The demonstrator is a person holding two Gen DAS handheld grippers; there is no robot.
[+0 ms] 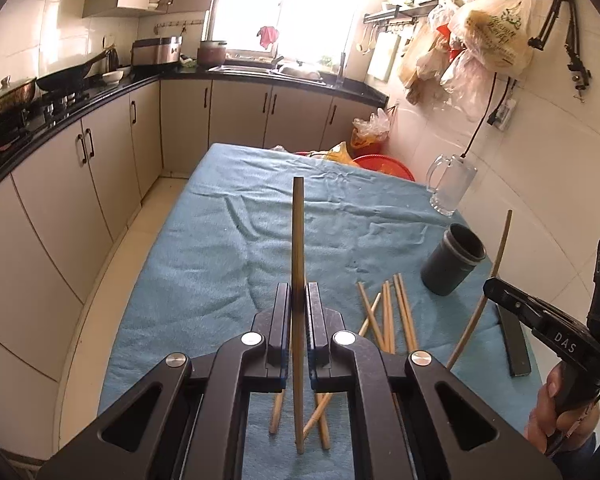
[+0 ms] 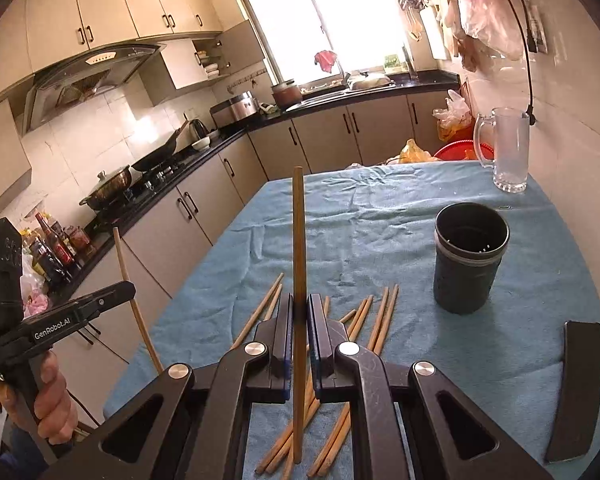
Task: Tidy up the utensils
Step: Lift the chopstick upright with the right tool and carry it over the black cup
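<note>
two chopsticks are off the desk, one per gripper. the left gripper (image 1: 299, 292) is clamped on a chopstick (image 1: 298, 240) near its middle, so the stick stands close to upright with its lower end hanging free above the cloth. the right gripper (image 2: 300, 304) pinches a second chopstick (image 2: 299, 248) the same way. a mid-length hold of this kind probably keeps each stick balanced and lets its lower end be aimed downward into an opening. the remaining chopsticks (image 2: 364, 320) lie loosely fanned on the blue cloth (image 2: 380, 220) covering the desk — not yet sorted. the dark cylindrical holder (image 2: 470, 260) stands upright and mouth-up just beyond them on the right, the likely destination, since its interior appears empty. a glass mug (image 2: 506, 148) stands farther back by the wall, and a flat black bar (image 2: 576, 392) lies at the near right edge — neither is touched.
</note>
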